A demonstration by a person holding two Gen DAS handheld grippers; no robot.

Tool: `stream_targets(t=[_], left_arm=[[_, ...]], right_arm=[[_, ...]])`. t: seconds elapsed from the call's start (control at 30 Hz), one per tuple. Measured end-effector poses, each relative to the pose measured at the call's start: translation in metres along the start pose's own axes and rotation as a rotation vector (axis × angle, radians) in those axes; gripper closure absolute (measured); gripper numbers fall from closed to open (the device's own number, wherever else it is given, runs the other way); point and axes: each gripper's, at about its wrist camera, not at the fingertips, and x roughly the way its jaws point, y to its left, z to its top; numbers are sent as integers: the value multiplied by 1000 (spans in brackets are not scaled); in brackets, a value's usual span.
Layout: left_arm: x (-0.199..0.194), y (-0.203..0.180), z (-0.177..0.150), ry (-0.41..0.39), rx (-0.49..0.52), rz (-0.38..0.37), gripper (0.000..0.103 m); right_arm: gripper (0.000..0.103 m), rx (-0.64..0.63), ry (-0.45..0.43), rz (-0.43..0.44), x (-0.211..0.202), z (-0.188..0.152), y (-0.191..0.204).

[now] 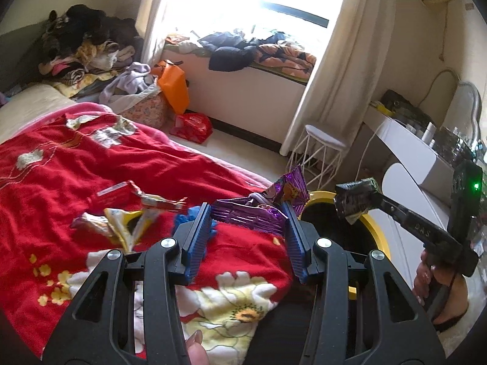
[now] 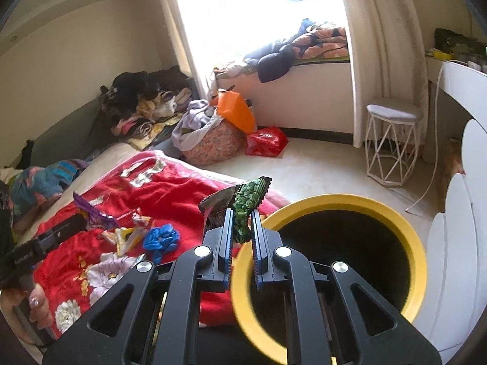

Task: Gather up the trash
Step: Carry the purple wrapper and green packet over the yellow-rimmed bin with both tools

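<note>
My left gripper (image 1: 247,208) is shut on a purple snack wrapper (image 1: 258,213) and holds it above the red blanket's edge, beside the yellow-rimmed bin (image 1: 374,234). My right gripper (image 2: 243,216) is shut on a green and dark snack wrapper (image 2: 248,199) near the bin's rim (image 2: 328,200). The right gripper also shows in the left wrist view (image 1: 356,200), over the bin. More wrappers (image 1: 127,216) and a crumpled blue item (image 2: 162,238) lie on the red floral blanket (image 1: 61,164).
A white wire stool (image 2: 391,143) stands on the floor beyond the bin. A red bag (image 2: 266,141), an orange bag (image 2: 236,109) and a laundry basket (image 2: 210,143) sit by the window seat. A white desk (image 1: 408,146) is at the right.
</note>
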Motion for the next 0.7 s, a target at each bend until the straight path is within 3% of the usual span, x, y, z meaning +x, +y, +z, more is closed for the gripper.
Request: stream_targets(t=[0.7], left_arm=[[51, -72, -15, 82, 99, -84, 64]], right_arm=[[92, 77, -1, -185, 0, -9, -69]])
